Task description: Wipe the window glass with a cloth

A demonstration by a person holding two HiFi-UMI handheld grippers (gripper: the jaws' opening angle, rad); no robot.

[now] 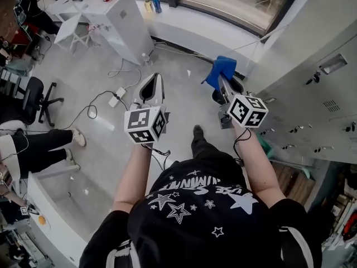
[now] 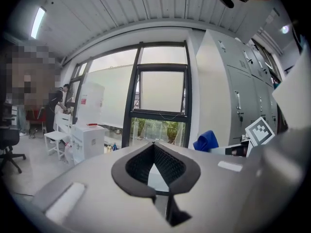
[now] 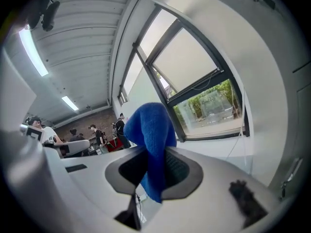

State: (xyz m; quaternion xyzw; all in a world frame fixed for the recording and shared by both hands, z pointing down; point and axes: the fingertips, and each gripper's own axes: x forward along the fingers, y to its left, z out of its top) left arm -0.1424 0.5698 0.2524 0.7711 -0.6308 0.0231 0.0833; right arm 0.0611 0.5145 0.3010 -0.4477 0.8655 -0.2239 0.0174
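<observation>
Cloth [image 3: 148,125] is pinched in your right gripper [image 3: 155,152]. Your left gripper [image 2: 154,144] is closed on nothing, facing the window [image 2: 160,96].

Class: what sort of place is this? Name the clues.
Probably an office or lab workroom: grey metal lockers, an office chair, a white desk and loose floor cables, beside the large window.
</observation>
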